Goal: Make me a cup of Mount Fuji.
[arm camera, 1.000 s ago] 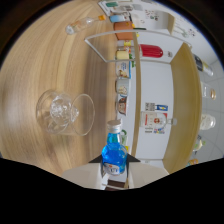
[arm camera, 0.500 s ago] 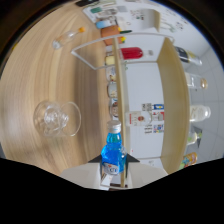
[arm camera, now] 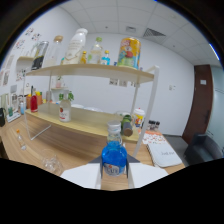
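1. A bottle of blue liquid [arm camera: 114,155] stands upright between the tongs [arm camera: 114,175], whose pale fingers press its lower sides from both flanks; held this way, the bottle rides level and nothing can spill from its clear neck and cap.
2. The bottle appears lifted above the wooden bench [arm camera: 75,145], probably on its way to a pour for the requested drink.
3. Below and to one side of the tongs, a clear glass [arm camera: 51,162] rests on the bench, the likely vessel for the mix; its exact form is hard to make out.
4. Beyond the tongs rises a white-framed shelf rack [arm camera: 95,72] whose top board carries several bottles and a tall colourful jar [arm camera: 128,51], stored high to keep the working surface free.
5. On the rack's lower board, well beyond the tongs, stand a white-labelled bottle [arm camera: 64,111] and a red bottle [arm camera: 34,103], within reach as further ingredients.
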`<state>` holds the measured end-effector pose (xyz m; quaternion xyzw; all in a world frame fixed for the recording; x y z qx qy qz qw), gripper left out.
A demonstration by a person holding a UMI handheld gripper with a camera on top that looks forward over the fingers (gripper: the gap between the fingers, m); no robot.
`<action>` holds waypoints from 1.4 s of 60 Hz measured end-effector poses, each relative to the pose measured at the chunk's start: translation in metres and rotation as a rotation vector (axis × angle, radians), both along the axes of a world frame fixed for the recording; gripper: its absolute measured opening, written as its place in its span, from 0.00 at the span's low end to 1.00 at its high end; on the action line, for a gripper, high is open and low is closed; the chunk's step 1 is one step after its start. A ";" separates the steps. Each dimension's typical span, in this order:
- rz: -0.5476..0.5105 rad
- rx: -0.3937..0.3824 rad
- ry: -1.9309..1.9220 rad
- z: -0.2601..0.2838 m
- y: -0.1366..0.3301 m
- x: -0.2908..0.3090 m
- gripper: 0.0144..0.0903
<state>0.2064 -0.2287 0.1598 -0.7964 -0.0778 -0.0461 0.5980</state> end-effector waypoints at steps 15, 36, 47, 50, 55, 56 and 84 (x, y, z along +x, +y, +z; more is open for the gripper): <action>-0.078 -0.167 0.092 -0.090 0.008 0.052 0.28; -0.073 -0.310 0.140 -0.140 0.000 0.058 0.29; -0.109 -0.370 0.189 -0.151 -0.006 0.062 0.29; -0.116 -0.371 0.183 -0.152 -0.007 0.063 0.29; -0.120 -0.375 0.182 -0.152 -0.008 0.063 0.29; -0.122 -0.376 0.181 -0.152 -0.008 0.064 0.30; -0.225 -0.287 0.150 -0.075 -0.042 0.048 0.94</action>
